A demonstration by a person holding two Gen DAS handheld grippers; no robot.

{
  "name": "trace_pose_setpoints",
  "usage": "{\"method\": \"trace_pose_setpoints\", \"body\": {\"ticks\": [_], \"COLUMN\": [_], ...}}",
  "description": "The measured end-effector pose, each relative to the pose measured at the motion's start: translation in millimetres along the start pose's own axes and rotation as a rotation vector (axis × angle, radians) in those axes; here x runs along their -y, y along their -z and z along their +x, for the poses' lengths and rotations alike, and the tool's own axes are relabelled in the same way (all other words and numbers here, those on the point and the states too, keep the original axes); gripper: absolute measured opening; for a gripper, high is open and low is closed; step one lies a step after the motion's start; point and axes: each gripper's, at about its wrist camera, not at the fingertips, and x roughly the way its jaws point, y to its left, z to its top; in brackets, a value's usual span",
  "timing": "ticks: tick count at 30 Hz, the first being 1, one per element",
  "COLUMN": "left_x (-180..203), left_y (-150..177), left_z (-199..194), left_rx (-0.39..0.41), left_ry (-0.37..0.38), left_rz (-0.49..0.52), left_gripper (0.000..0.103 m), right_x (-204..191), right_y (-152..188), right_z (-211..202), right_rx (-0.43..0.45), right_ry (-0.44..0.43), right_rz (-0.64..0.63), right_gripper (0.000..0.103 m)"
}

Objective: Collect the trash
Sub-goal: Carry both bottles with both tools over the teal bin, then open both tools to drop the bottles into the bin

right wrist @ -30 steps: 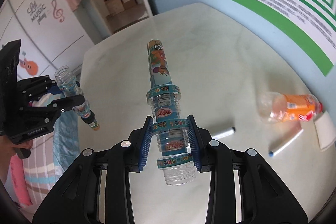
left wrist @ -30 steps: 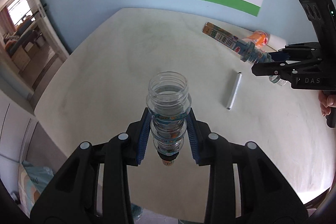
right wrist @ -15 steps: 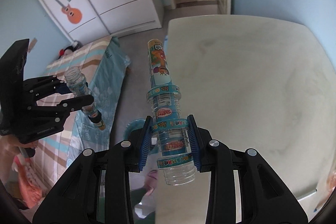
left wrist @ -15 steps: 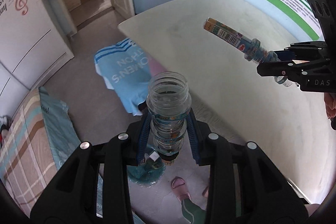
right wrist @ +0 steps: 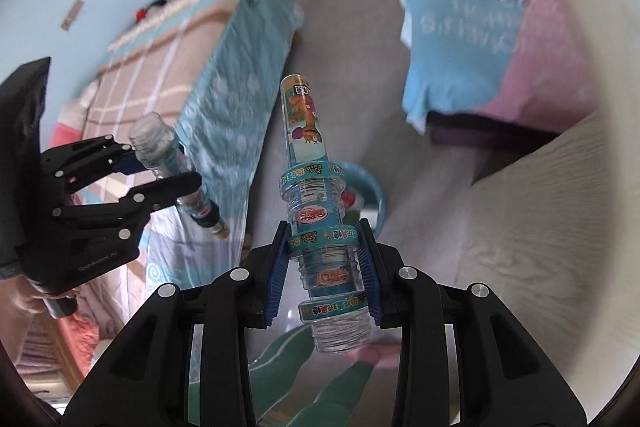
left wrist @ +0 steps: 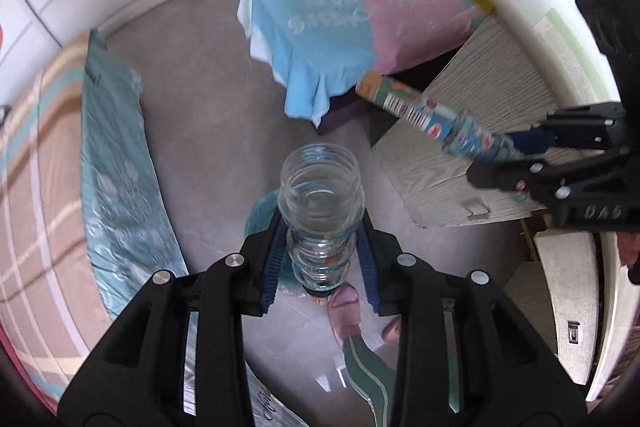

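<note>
The left hand-held gripper [left wrist: 320,263] clamps a clear ribbed plastic bottle [left wrist: 321,203] at its waist; the right hand-held gripper [right wrist: 324,267] grips a tall clear plastic bottle with a cartoon label [right wrist: 316,211]. Both hang above the floor near a round blue bin [right wrist: 374,199]. Empty, they look light and crushable, best held on the ribs.

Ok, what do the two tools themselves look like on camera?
Both are matte black plastic with silver screw heads and ribbed blue pads inside the fingers. The left tool has faint "GenRobot.AI" lettering; the right tool shows "DAS". No cables visible.
</note>
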Motion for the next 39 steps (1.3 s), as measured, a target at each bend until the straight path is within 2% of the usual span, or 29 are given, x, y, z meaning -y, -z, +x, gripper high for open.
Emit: {"method": "trace_pose_setpoints", "body": {"ticks": [5, 9, 15, 22, 28, 29, 31, 33, 38, 39], "left_x": [-26.6, -47.3, -63.1, -67.0, -64.2, -63.8, -63.4, -61.9, -61.7, -61.6], "left_y": [18.1, 28.5, 45.1, 66.4, 71.7, 71.8, 71.5, 72.1, 71.7, 71.2], "left_z": [73.3, 124.9, 196.6, 245.7, 262.0, 263.2, 266.3, 267.8, 260.1, 257.2], "left_rx": [-0.081, -0.12, -0.195, -0.24, -0.257, -0.259, -0.264, -0.27, -0.268, -0.267], "left_ry": [0.035, 0.035, 0.001, 0.033, 0.04, 0.041, 0.04, 0.027, 0.025, 0.026], "left_rz": [-0.065, -0.101, -0.113, -0.149, -0.153, -0.152, -0.149, -0.141, -0.143, -0.142], "left_gripper": [0.031, 0.031, 0.031, 0.031, 0.034, 0.037, 0.05, 0.058, 0.058, 0.058], "right_x": [8.8, 19.8, 43.8, 62.8, 74.9, 76.1, 79.6, 83.3, 91.3, 92.0], "right_y": [6.4, 19.0, 29.9, 26.0, 24.1, 25.0, 26.6, 30.8, 44.9, 47.7], "right_z": [103.4, 166.8, 240.3, 299.0, 305.7, 302.3, 296.4, 289.0, 267.6, 263.4], "right_rx": [-0.181, -0.265, -0.344, -0.371, -0.353, -0.346, -0.34, -0.336, -0.311, -0.307], "right_ry": [-0.016, -0.014, -0.017, -0.019, -0.027, -0.028, -0.022, -0.02, -0.048, -0.052], "right_rz": [0.082, 0.136, 0.206, 0.234, 0.251, 0.248, 0.242, 0.247, 0.304, 0.312], "right_gripper": [0.034, 0.034, 0.035, 0.037, 0.038, 0.039, 0.046, 0.047, 0.052, 0.057]}}
